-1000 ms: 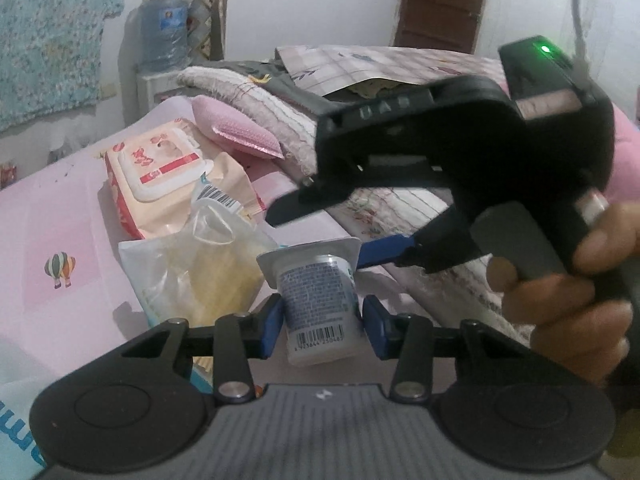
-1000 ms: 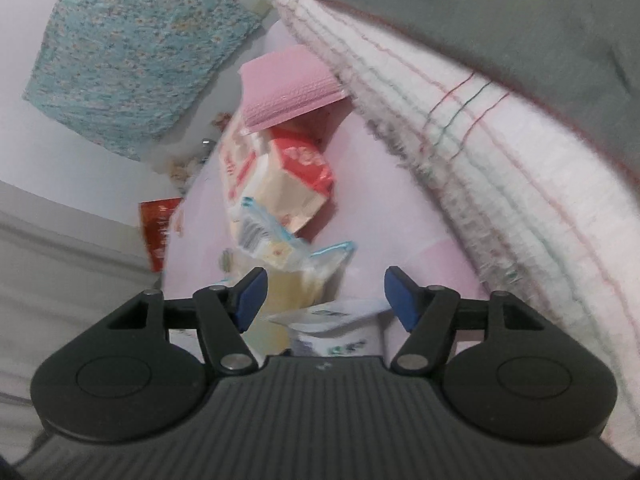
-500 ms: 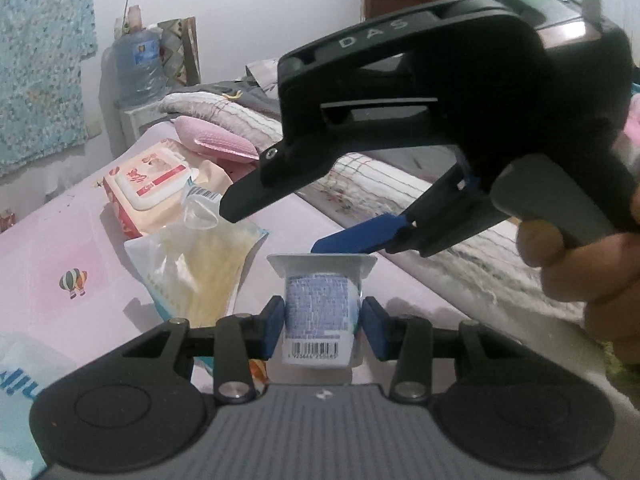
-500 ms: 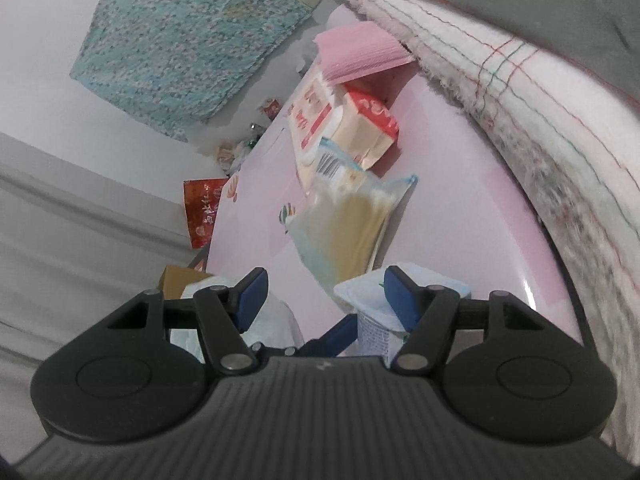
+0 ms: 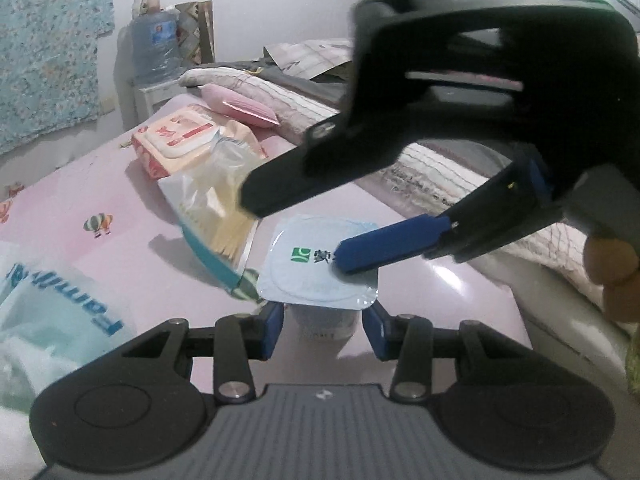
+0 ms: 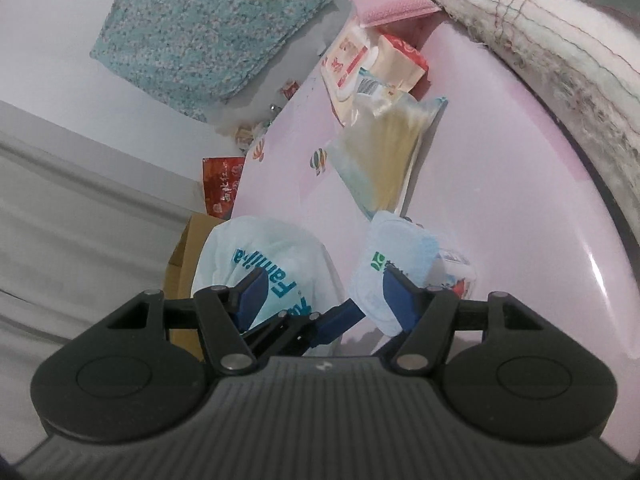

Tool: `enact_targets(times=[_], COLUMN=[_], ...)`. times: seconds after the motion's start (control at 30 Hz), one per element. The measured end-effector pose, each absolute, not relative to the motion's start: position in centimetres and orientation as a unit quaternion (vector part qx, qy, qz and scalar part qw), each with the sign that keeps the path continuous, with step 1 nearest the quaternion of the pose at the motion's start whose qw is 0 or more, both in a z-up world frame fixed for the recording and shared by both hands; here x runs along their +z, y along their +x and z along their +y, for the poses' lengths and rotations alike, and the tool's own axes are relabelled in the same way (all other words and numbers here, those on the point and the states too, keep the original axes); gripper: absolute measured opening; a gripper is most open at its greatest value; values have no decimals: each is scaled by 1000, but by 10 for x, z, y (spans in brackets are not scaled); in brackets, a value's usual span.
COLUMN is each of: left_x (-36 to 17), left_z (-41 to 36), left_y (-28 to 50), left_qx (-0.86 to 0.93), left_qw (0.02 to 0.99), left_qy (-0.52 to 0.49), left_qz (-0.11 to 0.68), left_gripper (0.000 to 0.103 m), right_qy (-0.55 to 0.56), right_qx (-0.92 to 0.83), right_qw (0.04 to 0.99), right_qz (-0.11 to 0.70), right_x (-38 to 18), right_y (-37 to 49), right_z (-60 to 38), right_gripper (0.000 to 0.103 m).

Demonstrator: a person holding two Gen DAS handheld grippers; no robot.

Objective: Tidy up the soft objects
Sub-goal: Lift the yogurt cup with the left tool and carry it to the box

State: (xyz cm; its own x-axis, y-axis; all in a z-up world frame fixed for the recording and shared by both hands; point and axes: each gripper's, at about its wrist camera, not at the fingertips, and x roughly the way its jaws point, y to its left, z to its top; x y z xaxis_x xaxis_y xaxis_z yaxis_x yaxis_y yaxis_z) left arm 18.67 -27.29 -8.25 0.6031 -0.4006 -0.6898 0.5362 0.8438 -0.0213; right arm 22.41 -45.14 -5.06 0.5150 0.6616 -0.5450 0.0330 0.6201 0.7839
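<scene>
left gripper (image 5: 323,330) jaws flank cup (image 5: 320,258) on pink sheet (image 5: 100,196), contact unclear; lid print half hidden. right gripper (image 6: 324,294) open over lid. bag (image 6: 272,264) reads "famili", cut off.

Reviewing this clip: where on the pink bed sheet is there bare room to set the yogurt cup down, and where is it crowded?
Bare pink sheet lies between the clear packet and the striped blanket. Another bare stretch sits left of the wipes pack, around the balloon print. It is crowded where the yogurt cup, clear packet and white plastic bag cluster near the left gripper.
</scene>
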Motion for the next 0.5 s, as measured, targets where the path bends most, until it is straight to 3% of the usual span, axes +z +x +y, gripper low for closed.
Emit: enact_targets(times=[0.07, 0.13, 0.3, 0.5], left_x=[-81, -80, -73, -70], left_z=[-269, -267, -261, -267], left_y=[183, 181, 180, 191], left_qx=[-260, -259, -255, -254], left_qw=[893, 895, 900, 899], left_qy=[100, 104, 98, 95], left_qz=[353, 349, 340, 343], left_gripper=[52, 64, 78, 83], right_qy=[386, 386, 395, 419], right_qx=[200, 190, 145, 139], right_qw=[790, 802, 814, 792], right_qz=[433, 413, 400, 421], right_x=[-44, -37, -42, -70], right_y=[218, 212, 205, 211], right_z=[-456, -465, -487, -489], right_gripper=[65, 65, 60, 46])
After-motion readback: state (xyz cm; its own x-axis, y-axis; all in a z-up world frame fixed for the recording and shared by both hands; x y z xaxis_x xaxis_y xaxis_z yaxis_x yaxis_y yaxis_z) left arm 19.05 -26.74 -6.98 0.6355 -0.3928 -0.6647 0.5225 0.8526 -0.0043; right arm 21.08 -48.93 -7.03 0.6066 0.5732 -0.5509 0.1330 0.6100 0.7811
